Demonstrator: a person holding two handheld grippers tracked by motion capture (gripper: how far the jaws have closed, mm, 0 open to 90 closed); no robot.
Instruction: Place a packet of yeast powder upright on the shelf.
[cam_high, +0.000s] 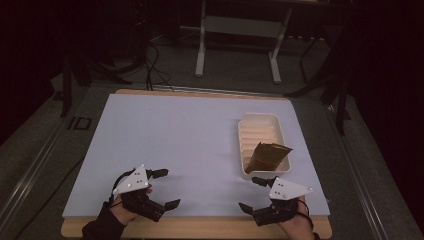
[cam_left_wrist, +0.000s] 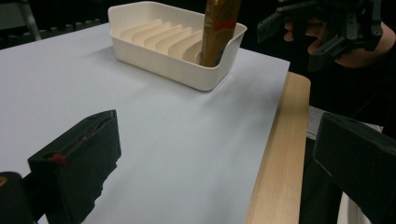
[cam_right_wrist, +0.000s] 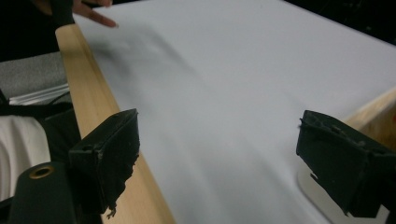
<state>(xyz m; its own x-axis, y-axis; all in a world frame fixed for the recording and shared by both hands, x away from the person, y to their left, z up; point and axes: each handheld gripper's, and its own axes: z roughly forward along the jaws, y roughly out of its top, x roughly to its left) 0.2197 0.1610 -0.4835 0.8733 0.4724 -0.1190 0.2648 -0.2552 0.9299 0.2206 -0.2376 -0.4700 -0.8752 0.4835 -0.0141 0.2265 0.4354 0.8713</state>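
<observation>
A white ribbed tray (cam_high: 256, 131) lies at the right of the pale mat (cam_high: 175, 145). A brown packet (cam_high: 267, 156) stands tilted in the tray's near end. My right gripper (cam_high: 252, 194) hovers open and empty just in front of the tray's near end. My left gripper (cam_high: 166, 189) is open and empty near the front left edge. In the left gripper view, the open left gripper (cam_left_wrist: 219, 163) faces the tray (cam_left_wrist: 154, 56), the packet (cam_left_wrist: 218, 35) and the right gripper (cam_left_wrist: 327, 28). In the right gripper view, the right gripper (cam_right_wrist: 224, 158) points across the bare mat (cam_right_wrist: 233, 70).
The mat lies on a wooden board whose edge (cam_high: 200, 227) runs along the front. A hand (cam_right_wrist: 88, 14) shows far off by the board's edge in the right gripper view. Behind the table stand a white desk frame (cam_high: 237, 45) and cables on the dark floor.
</observation>
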